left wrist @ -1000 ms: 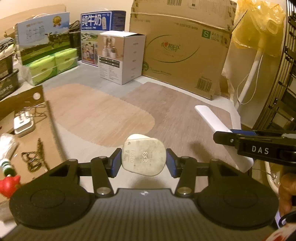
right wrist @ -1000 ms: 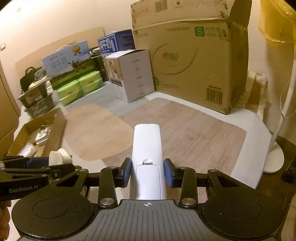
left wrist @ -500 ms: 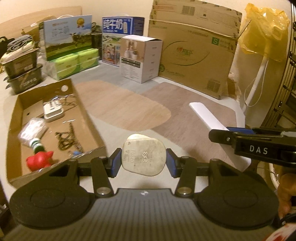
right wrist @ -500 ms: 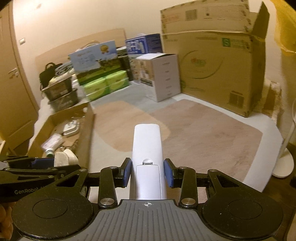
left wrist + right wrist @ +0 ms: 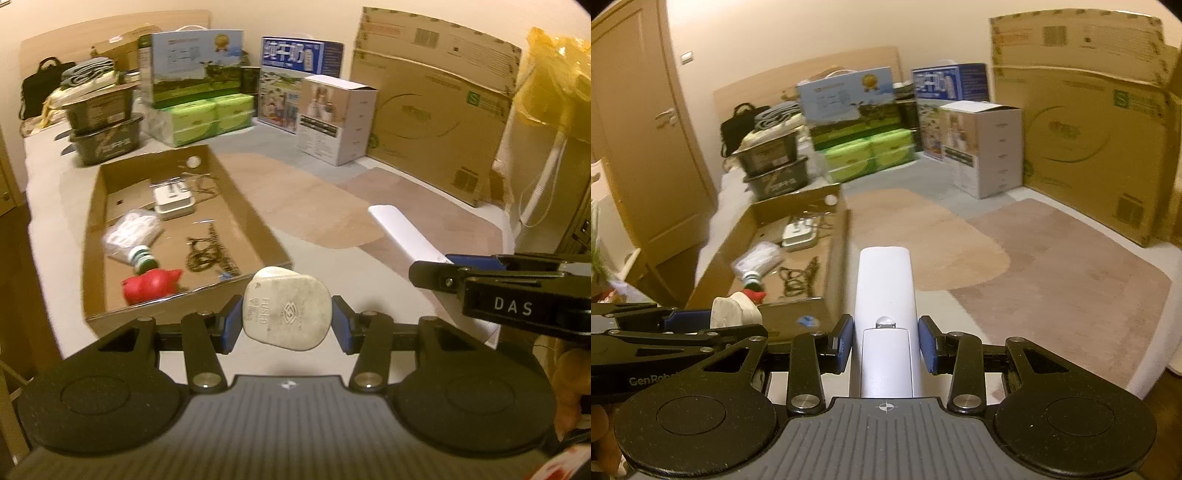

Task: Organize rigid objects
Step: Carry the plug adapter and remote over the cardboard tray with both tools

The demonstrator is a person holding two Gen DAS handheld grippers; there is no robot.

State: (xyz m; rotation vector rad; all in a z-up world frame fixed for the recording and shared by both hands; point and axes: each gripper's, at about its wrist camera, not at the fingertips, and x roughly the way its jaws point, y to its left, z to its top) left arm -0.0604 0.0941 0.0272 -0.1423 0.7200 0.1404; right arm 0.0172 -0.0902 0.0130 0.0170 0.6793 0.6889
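My left gripper [image 5: 287, 324] is shut on a white fused plug [image 5: 286, 309], held above the pale surface just right of the shallow cardboard tray [image 5: 258, 230]. My right gripper [image 5: 885, 345] is shut on a long white remote [image 5: 885, 291] that points forward. In the left wrist view the remote [image 5: 402, 232] and the right gripper [image 5: 458, 266] show at the right. The right wrist view has the left gripper [image 5: 701, 321] with the plug [image 5: 733, 312] at the left, over the tray's near corner [image 5: 798, 314].
The tray holds a red toy [image 5: 151, 286], a bagged bottle [image 5: 133, 236], a white adapter [image 5: 173, 199] and tangled wires [image 5: 207, 254]. Boxes [image 5: 432, 122], green tissue packs [image 5: 199, 120] and dark baskets [image 5: 101, 123] line the back. A door [image 5: 646, 147] stands left.
Both grippers have swung left together, still holding the plug and the remote. The cardboard tray has come fully into both views, and the door appears at the left.
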